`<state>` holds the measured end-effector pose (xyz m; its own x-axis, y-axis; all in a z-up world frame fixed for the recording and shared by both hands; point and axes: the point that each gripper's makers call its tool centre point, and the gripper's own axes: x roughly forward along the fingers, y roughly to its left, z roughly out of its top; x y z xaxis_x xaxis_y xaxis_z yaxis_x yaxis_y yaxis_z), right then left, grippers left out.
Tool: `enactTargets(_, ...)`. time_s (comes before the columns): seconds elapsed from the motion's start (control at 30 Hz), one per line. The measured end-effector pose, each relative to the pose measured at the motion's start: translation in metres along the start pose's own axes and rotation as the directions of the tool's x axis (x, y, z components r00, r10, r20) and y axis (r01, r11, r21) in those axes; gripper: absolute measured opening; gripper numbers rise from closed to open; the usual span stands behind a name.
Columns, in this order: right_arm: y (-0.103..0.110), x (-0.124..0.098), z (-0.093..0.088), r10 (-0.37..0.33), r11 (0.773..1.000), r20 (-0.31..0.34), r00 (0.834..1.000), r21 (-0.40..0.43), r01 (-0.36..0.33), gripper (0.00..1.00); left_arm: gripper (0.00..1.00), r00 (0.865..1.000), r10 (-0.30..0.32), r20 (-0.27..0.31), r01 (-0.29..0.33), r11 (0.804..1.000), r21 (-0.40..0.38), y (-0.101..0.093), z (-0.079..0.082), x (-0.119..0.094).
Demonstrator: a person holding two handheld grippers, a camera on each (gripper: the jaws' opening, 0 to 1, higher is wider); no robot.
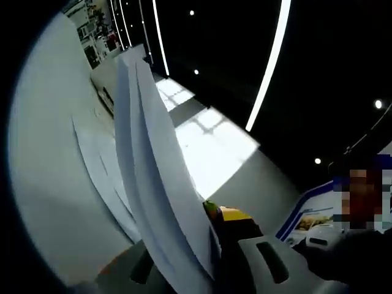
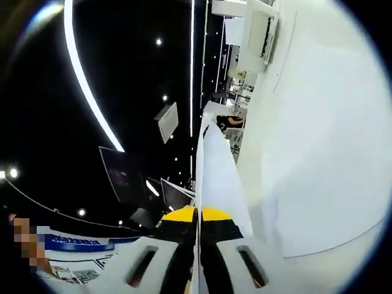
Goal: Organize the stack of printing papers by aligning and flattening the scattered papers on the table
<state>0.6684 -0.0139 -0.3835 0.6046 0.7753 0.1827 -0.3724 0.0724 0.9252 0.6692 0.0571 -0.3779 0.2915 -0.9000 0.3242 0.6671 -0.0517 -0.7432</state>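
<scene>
My left tool (image 1: 211, 245) was clamped on the lower edge of the papers (image 1: 153, 165), a few white sheets that fanned apart as they rose from the bottom centre toward the upper left of the left gripper view, with the pale counter (image 1: 49, 171) filling the left side behind them. My right tool (image 2: 197, 223) had its yellow-tipped jaws pressed tight on the papers (image 2: 217, 177), seen edge-on as a narrow white strip running up the middle of the right gripper view, the counter (image 2: 318, 141) spreading across the right.
</scene>
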Motion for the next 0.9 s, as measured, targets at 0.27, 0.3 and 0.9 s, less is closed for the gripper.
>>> enactTargets(0.27, 0.0021, 0.0000, -0.0012, -0.011, 0.998, 0.008, 1.000, -0.062, 0.012, 0.00, 0.14, 1.000, 0.001, -0.001, -0.001, 1.000, 0.001, 0.0019, 0.0013, -0.0013)
enactTargets(0.3, 0.0022, -0.0001, -0.0013, -0.014, 0.997, 0.014, 1.000, -0.071, 0.015, 0.00, 0.14, 1.000, 0.002, -0.001, -0.002, 1.000, 0.000, 0.0019, 0.0013, -0.0012)
enactTargets(0.9, 0.0046, 0.0017, -0.0076, -0.024, 0.981, 0.054, 0.998, -0.189, 0.034, 0.00, 0.12, 1.000, 0.010, -0.007, -0.010, 1.000, 0.005, 0.0037, 0.0001, -0.0019)
